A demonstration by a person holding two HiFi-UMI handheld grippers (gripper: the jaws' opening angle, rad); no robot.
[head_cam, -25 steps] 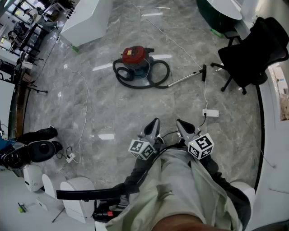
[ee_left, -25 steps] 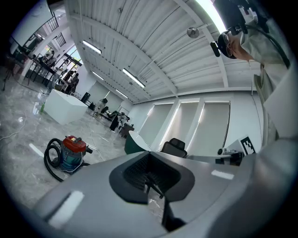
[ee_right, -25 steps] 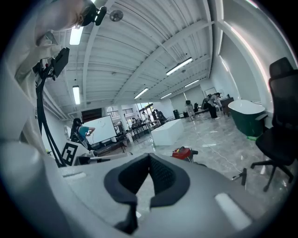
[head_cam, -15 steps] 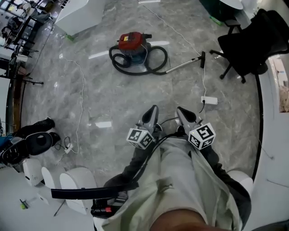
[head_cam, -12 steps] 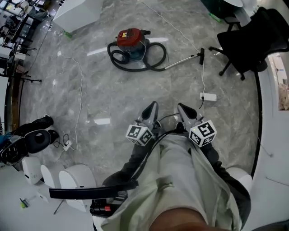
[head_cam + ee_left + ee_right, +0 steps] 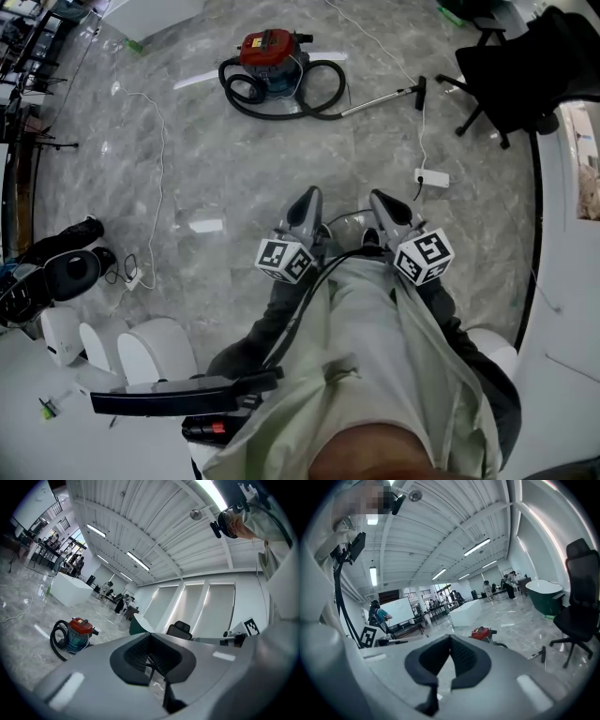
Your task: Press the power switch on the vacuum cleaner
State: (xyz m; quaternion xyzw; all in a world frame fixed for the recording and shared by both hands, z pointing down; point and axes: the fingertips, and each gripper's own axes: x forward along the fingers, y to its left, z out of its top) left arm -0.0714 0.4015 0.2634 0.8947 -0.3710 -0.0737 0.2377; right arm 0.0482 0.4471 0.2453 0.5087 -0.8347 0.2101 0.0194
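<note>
Two tools, the left gripper point(image 6: 307, 199) and the right gripper point(image 6: 379, 200), are held side by side at the near end, each with its jaws pressed together on nothing, while the red vacuum cleaner point(image 6: 266, 50) stands far off on the grey floor point(image 6: 244, 159), ringed by its black hose point(image 6: 281, 105), left of an office chair point(image 6: 525, 66).

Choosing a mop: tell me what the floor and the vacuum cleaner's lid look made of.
The floor: seemingly polished grey stone or tile, veined, mirroring lights. The vacuum cleaner lid: likely glossy red plastic, smooth and moulded; too small to be sure.
</note>
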